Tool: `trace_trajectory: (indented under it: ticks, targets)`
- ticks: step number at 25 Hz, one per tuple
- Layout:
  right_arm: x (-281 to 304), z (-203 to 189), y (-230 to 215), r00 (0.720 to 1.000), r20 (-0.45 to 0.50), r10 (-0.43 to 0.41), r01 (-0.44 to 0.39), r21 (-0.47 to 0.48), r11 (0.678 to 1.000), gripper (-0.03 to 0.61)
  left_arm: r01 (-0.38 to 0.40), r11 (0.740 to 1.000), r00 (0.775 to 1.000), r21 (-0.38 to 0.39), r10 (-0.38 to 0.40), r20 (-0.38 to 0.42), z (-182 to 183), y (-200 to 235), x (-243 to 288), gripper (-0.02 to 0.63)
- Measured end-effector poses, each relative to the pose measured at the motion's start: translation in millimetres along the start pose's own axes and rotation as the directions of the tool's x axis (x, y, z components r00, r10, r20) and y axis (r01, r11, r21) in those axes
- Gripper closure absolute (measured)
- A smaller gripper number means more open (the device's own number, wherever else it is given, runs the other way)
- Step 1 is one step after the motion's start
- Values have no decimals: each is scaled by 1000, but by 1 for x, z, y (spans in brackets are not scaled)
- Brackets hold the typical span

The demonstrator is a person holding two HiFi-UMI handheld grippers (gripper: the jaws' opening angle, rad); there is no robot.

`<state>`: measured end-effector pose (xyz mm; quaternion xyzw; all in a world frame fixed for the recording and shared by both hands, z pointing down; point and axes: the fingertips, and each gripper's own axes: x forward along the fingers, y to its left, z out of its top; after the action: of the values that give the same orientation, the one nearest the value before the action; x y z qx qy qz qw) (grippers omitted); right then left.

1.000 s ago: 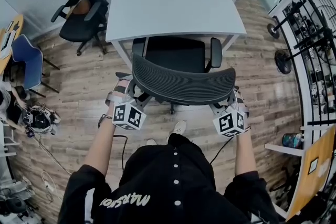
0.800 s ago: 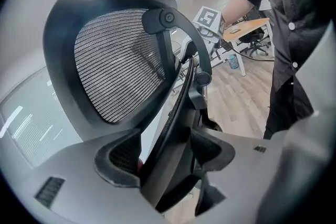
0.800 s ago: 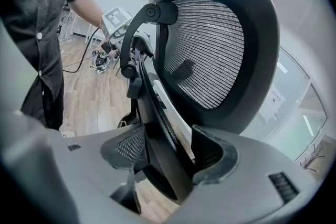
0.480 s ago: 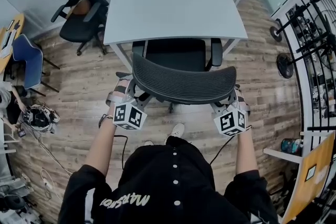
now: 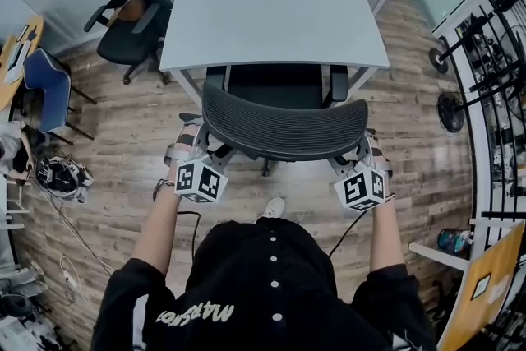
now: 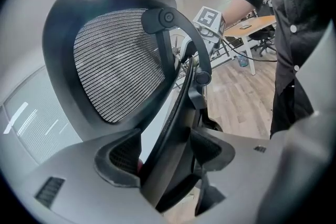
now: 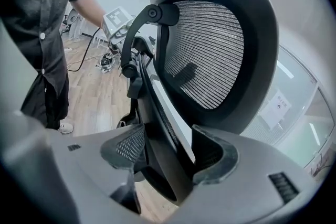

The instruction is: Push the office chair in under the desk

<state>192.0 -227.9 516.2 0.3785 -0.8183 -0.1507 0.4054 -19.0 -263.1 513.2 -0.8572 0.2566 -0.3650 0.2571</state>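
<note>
Head view: we hold the office chair [image 5: 283,126] by its mesh backrest, with the left gripper [image 5: 207,150] and right gripper [image 5: 355,156] each clamped on one side of the frame. Its seat sits further beneath the desk [image 5: 271,4] than a second ago, so the push looks nearly done.

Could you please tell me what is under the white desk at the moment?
The office chair's black seat and armrests run in beneath the desk's front edge. How far they reach, and anything else under there, cannot be seen: the desktop covers it.
</note>
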Motion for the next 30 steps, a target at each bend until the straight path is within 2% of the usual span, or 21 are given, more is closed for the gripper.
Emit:
trace_trajectory:
  ticks: [14,30]
  targets:
    - [14,-17,-33,999,35,34,-32,-39,999,285,-42,999,998,-29,41,-41,12,7,24,307]
    - [26,-32,-61,998,42,44,-42,-47,998,285,-47,998,998,-38,45,-53,22,19,52,307]
